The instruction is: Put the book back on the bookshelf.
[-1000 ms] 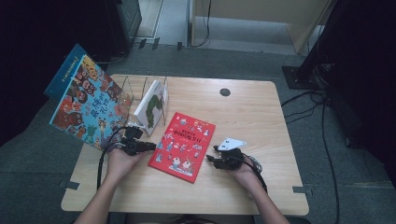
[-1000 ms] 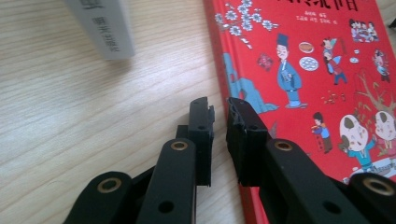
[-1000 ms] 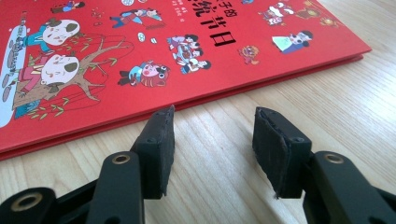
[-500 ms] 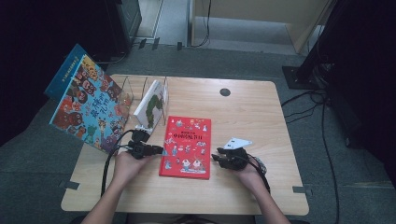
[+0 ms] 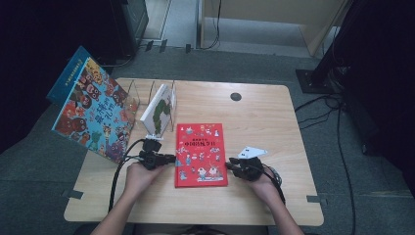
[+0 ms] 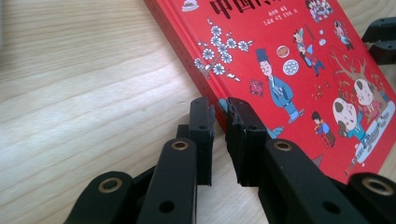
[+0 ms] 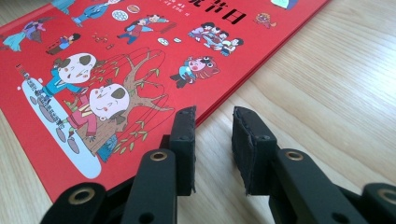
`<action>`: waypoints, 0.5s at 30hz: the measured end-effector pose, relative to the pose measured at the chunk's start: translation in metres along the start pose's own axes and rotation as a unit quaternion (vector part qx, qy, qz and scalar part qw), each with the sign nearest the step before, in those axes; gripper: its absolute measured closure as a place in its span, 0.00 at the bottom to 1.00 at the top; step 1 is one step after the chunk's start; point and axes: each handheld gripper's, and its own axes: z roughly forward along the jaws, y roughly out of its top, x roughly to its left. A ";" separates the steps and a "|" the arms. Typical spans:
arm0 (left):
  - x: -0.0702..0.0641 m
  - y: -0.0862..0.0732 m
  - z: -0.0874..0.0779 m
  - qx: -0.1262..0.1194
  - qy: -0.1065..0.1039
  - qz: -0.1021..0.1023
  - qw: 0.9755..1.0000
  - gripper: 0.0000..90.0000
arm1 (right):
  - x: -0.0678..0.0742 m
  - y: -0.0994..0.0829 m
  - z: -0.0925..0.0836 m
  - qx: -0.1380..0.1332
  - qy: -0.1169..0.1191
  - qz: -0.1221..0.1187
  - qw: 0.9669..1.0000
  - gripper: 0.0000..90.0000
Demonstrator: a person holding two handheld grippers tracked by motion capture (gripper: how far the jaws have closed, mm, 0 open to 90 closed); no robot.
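Three books on view: one red book flat on the table, one white book upright in the wire rack, one big blue book leaning beside it. Left gripper nearly together at the red book's edge, nothing between. Right gripper has just been closing, gap empty, a detail the high view blurs.

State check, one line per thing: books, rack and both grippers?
Red picture book: closed, flat on the wooden table.
Colourful blue-edged book: closed, tilted against the wire rack.
White book: leaning in the rack.
Left gripper: nearly shut at the red book's edge.
Right gripper: jaws just been closing, nothing between.
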 end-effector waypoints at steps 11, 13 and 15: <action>-0.015 -0.001 0.008 -0.002 -0.001 0.010 1.000 0.90 | -0.001 -0.012 -0.016 0.008 -0.010 0.004 1.000 0.79; -0.015 -0.002 0.008 -0.007 -0.003 0.015 1.000 0.88 | -0.002 -0.012 -0.017 0.009 -0.007 0.006 1.000 0.76; -0.015 -0.002 0.007 -0.009 -0.006 0.021 1.000 0.80 | -0.004 -0.012 -0.018 0.012 -0.008 0.013 1.000 0.75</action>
